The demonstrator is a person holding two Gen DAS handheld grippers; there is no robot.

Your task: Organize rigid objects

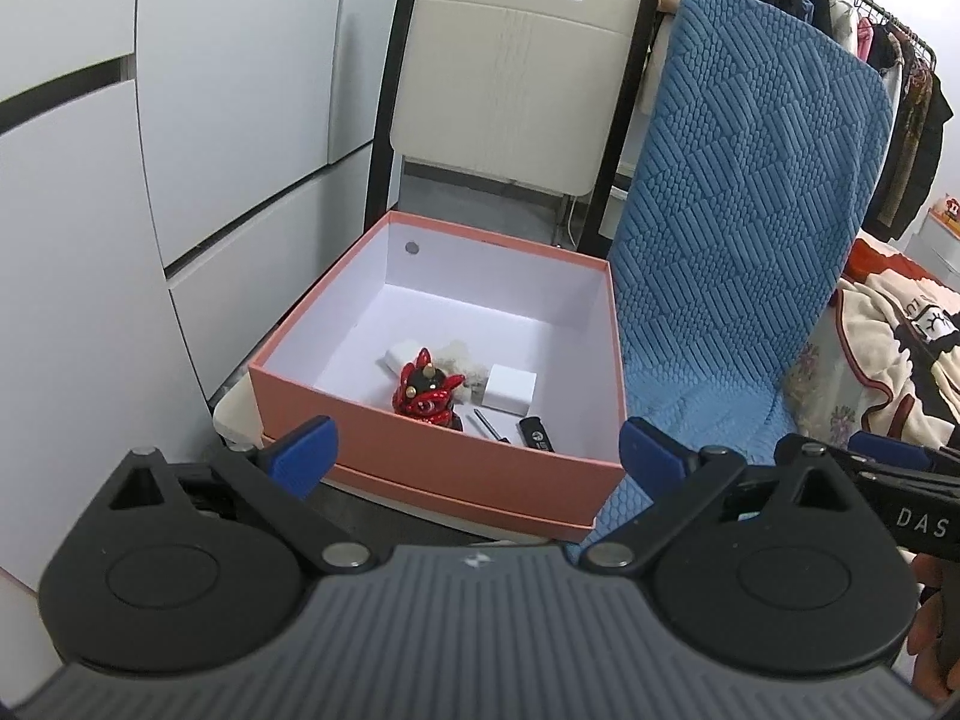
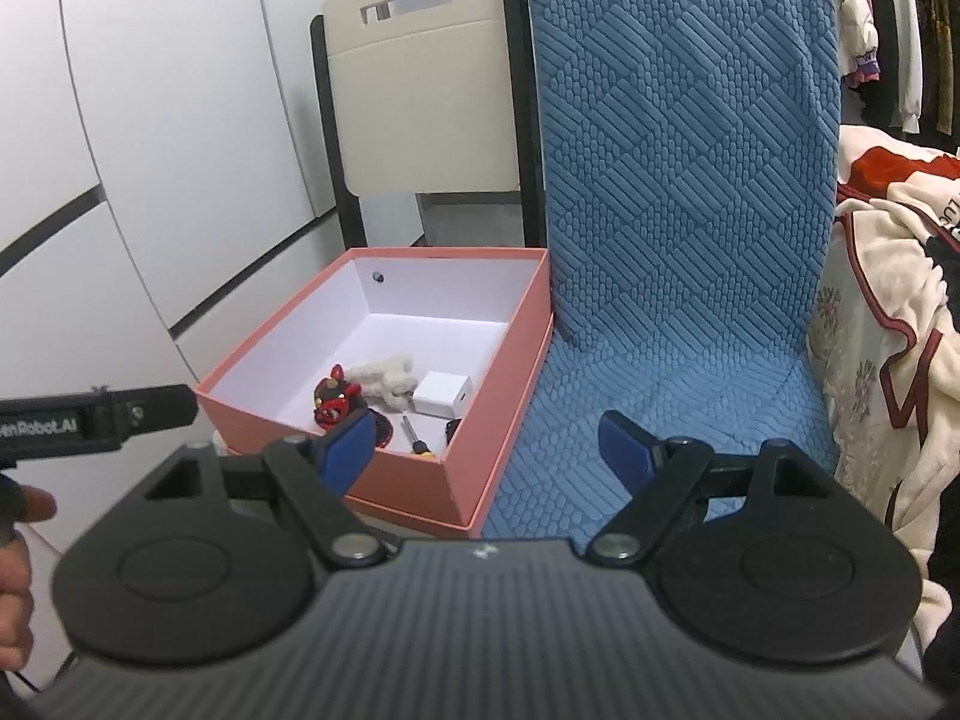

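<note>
A pink box (image 1: pixel 420 450) with a white inside sits on a beige chair seat. In it lie a red lion figurine (image 1: pixel 426 393), a white cube charger (image 1: pixel 510 387), a fluffy white toy (image 1: pixel 456 354), a screwdriver (image 1: pixel 489 425) and a black stick-shaped item (image 1: pixel 536 435). My left gripper (image 1: pixel 477 450) is open and empty, just in front of the box's near wall. In the right wrist view the box (image 2: pixel 420 468) is to the left with the figurine (image 2: pixel 336 402), charger (image 2: pixel 442 394) and screwdriver (image 2: pixel 415 437) inside. My right gripper (image 2: pixel 483 450) is open and empty, over the box's right corner.
A blue quilted cushion (image 2: pixel 672 210) covers the chair to the right of the box. A beige folding chair back (image 1: pixel 510 78) stands behind it. White cabinets (image 1: pixel 90 210) are on the left. A clothes rack (image 1: pixel 870 30) and a blanket (image 2: pixel 888 300) are on the right.
</note>
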